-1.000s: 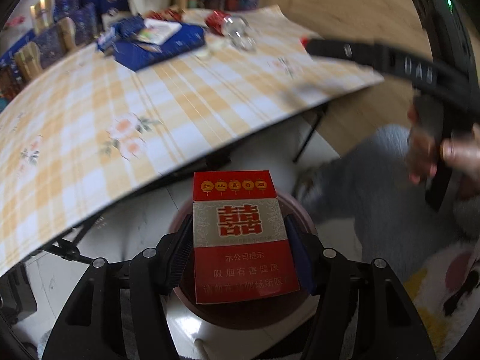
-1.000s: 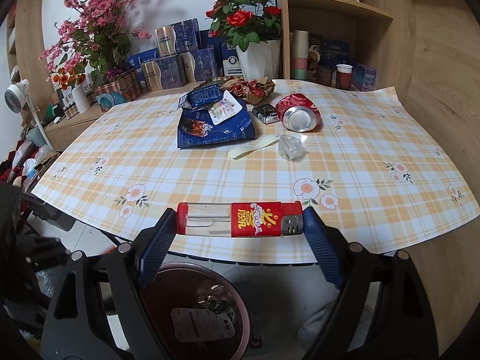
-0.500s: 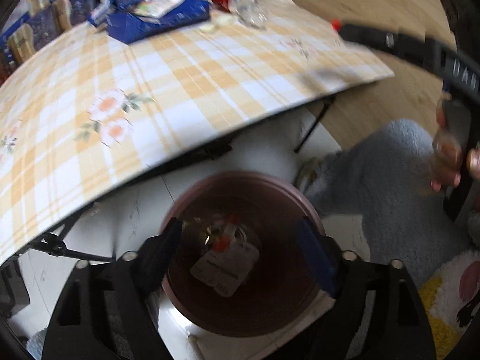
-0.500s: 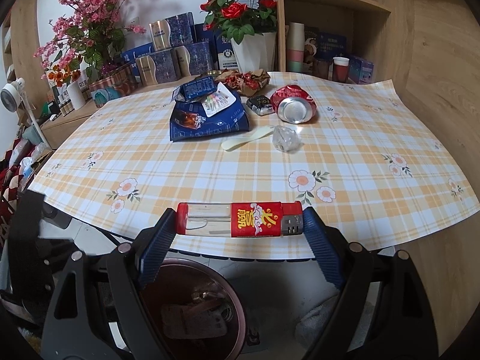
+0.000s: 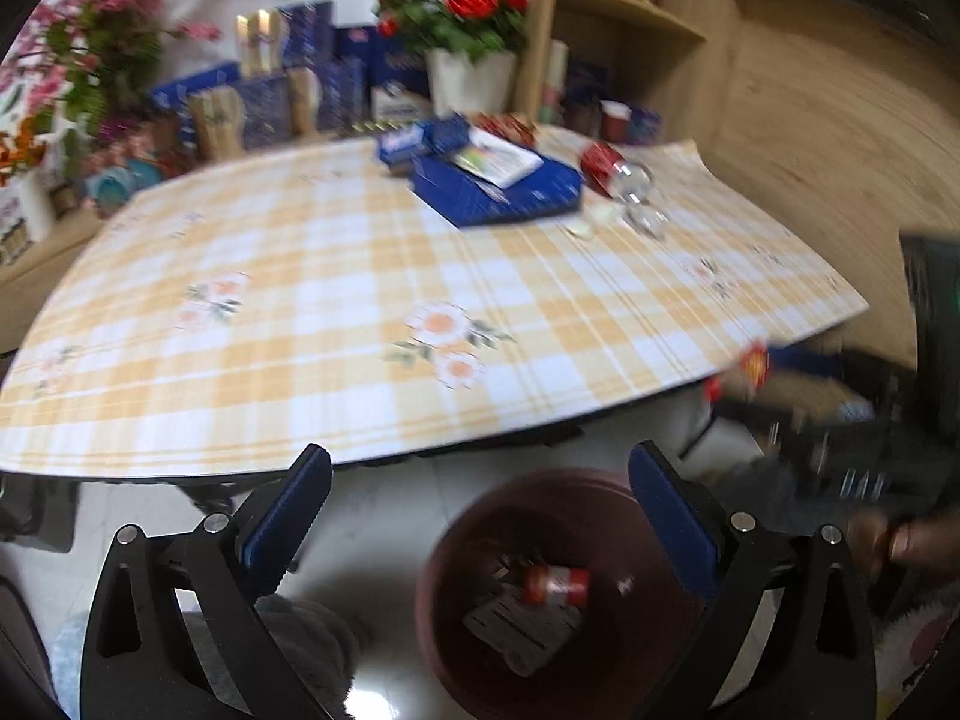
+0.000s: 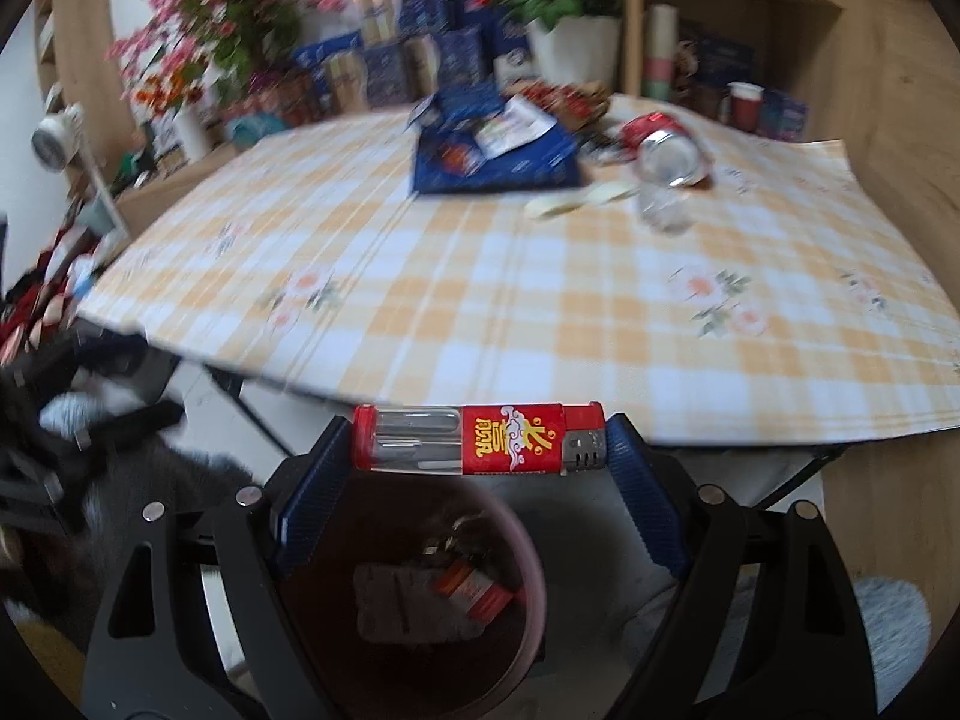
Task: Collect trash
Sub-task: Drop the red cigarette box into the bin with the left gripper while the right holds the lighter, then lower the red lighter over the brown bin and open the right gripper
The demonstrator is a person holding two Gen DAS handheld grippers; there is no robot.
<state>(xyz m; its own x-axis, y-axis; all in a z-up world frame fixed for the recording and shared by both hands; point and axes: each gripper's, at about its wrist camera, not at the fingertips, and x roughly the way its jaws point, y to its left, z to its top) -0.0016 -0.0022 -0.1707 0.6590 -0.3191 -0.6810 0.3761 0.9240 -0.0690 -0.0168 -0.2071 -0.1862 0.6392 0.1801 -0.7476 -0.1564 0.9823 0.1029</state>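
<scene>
My left gripper (image 5: 480, 474) hangs over the floor beside the table edge, its jaws opening wide with nothing between them. Below it stands a dark red bin (image 5: 456, 624) with the red cigarette box (image 5: 555, 583) lying inside on other scraps. My right gripper (image 6: 480, 441) is shut on a red and clear lighter (image 6: 477, 438), held crosswise between the blue pads just above the same bin (image 6: 531, 588). On the checked table lie a crushed red can (image 6: 663, 147), a blue packet (image 6: 492, 159), a pale strip (image 6: 576, 201) and a clear wrapper (image 6: 663, 213).
The table (image 5: 360, 324) with its yellow checked cloth takes up the middle of both views. Flower pots, blue boxes and a wooden shelf (image 6: 732, 18) stand behind it. A person's hand (image 5: 912, 546) and a grey fluffy rug (image 6: 888, 624) are near the bin.
The left gripper let go of the red cigarette box, which dropped into the bin, then opened wider and tilted up toward the table. The right gripper sank over the bin with the lighter.
</scene>
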